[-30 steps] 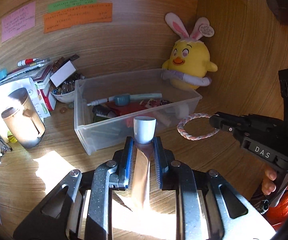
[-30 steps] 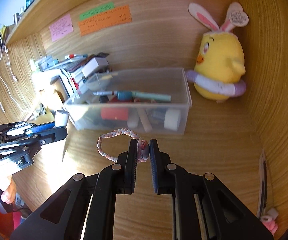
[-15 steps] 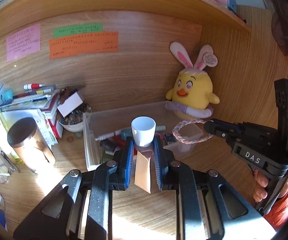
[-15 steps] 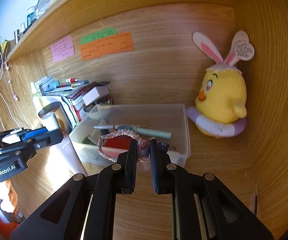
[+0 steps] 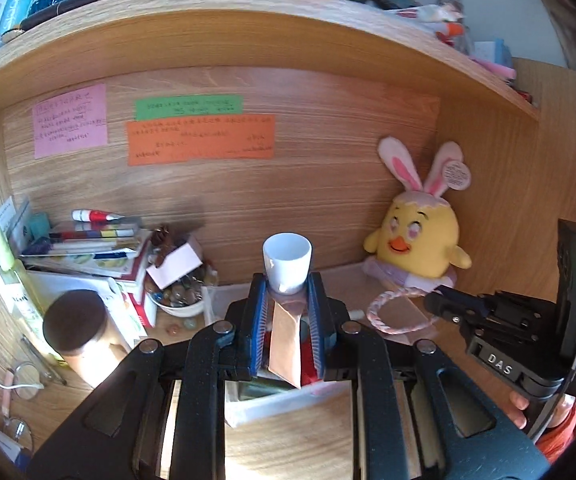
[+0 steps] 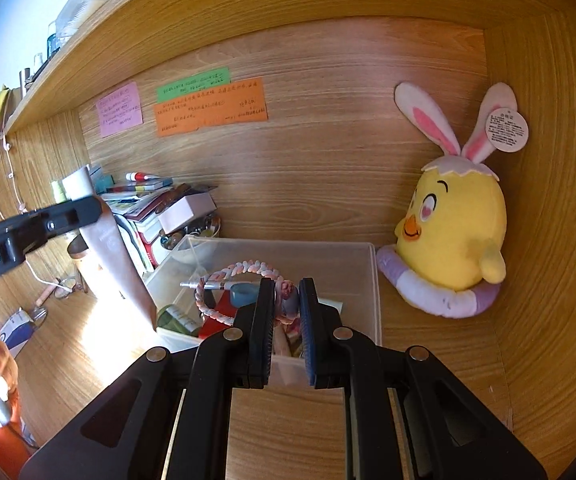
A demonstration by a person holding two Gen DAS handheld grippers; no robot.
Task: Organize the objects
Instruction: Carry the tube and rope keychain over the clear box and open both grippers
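Observation:
My left gripper [image 5: 287, 290] is shut on a rose-gold tube with a white cap [image 5: 287, 266], held upright in the air above the clear plastic bin [image 5: 280, 402]. The tube [image 6: 108, 248] and the left gripper [image 6: 76, 210] also show at the left of the right wrist view. My right gripper [image 6: 287, 300] is shut on a pink-and-white braided hair band [image 6: 236, 274] and holds it above the bin [image 6: 372, 280]. The band [image 5: 388, 312] also shows in the left wrist view, hanging from the right gripper [image 5: 440, 300].
A yellow chick plush with bunny ears [image 6: 456, 232] sits in the right corner. Books, pens and a bowl of stones [image 5: 176, 296] are stacked at the left, with a brown-lidded cup [image 5: 76, 330] and glasses [image 5: 24, 380]. A shelf [image 5: 248, 20] runs overhead.
Both grippers have risen and moved forward with their objects; the bin now lies below them, where before it was ahead. Both grips are unchanged.

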